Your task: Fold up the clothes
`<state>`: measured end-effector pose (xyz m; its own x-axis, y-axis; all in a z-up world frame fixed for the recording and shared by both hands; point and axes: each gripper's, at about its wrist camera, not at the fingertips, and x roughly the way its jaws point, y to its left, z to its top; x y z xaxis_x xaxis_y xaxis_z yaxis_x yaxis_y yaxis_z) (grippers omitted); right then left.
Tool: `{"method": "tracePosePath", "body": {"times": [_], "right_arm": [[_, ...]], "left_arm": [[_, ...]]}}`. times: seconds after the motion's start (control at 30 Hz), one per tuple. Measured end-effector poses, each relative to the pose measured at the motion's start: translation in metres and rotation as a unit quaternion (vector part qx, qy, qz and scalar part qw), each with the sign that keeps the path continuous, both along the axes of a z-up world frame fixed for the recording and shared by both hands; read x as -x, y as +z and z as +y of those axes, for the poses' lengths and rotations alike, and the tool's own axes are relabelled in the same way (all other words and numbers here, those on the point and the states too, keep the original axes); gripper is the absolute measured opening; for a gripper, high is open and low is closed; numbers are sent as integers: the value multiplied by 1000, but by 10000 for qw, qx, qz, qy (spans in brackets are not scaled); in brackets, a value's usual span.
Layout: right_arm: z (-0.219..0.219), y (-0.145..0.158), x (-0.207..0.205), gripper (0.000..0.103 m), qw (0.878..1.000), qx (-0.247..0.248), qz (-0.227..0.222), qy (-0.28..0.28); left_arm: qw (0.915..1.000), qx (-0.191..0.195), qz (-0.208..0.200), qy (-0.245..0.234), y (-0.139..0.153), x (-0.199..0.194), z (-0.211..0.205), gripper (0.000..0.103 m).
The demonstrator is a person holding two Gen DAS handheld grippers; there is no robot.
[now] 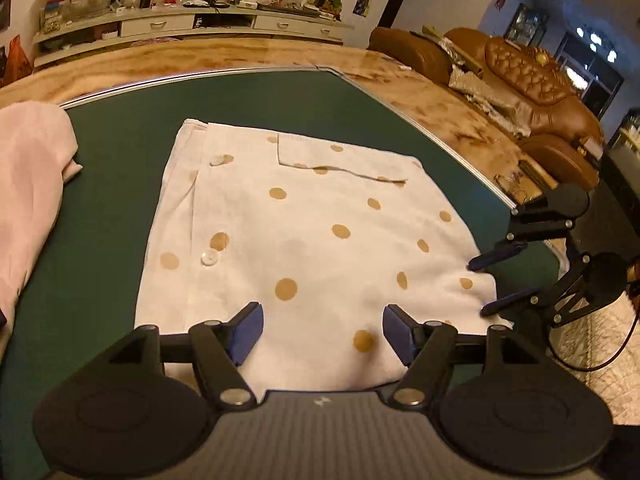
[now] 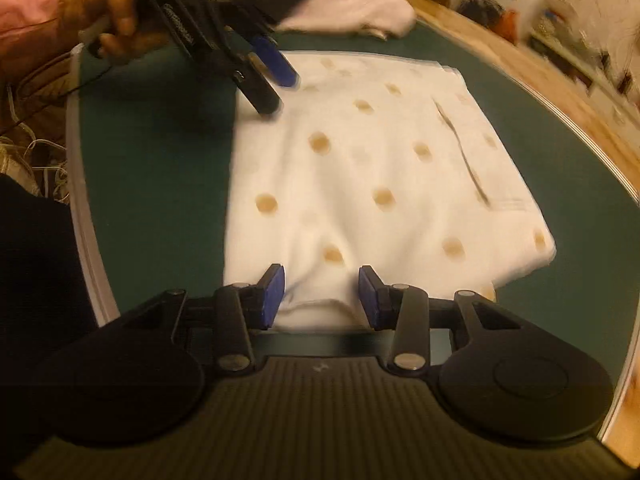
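A white garment with tan dots (image 1: pixel 304 232) lies folded into a rough rectangle on the green table top (image 1: pixel 120 184); it also shows in the right wrist view (image 2: pixel 376 176). My left gripper (image 1: pixel 323 334) is open and empty, its blue pads over the garment's near edge; it also shows in the right wrist view (image 2: pixel 272 80) at the garment's far left corner. My right gripper (image 2: pixel 322 296) is open and straddles a raised bit of the garment's near edge without closing on it. In the left wrist view it (image 1: pixel 486 286) sits at the garment's right corner.
A pink cloth (image 1: pixel 28 184) lies heaped at the table's left, seen at the far side in the right wrist view (image 2: pixel 356 12). The table has a metal rim (image 1: pixel 440 136). A brown sofa (image 1: pixel 532 92) and a cluttered shelf (image 1: pixel 184 20) stand beyond.
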<state>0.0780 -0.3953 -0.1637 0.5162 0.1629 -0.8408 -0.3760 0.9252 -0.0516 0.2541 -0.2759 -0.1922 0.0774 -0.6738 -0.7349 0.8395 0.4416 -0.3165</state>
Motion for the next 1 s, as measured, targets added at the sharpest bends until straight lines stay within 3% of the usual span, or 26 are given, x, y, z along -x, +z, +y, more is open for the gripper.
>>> {"method": "tracePosePath", "body": {"times": [0.2, 0.33, 0.5, 0.67, 0.8, 0.87, 1.0], "right_arm": [[0, 16, 7, 47, 9999, -44, -55, -136], [-3, 32, 1, 48, 9973, -467, -422, -366], [6, 6, -7, 48, 9993, -302, -63, -226], [-4, 1, 8, 48, 9983, -387, -10, -438], [-6, 12, 9, 48, 9969, -497, 96, -605], [-7, 23, 5, 50, 9944, -579, -148, -873], [-13, 37, -21, 63, 9805, -518, -705, -1757]], "left_arm": [[9996, 78, -48, 283, 6, 2, 9, 75], [9984, 93, 33, 554, 4, 0, 17, 75], [9960, -90, 123, 880, -7, -4, 23, 75], [9949, -163, 109, 991, -9, -5, 28, 74], [9940, 143, 87, 1079, 8, -5, 27, 75], [9939, 231, 2, 1077, 15, -5, 14, 75], [9955, 87, -127, 938, 13, -3, -26, 75]]}}
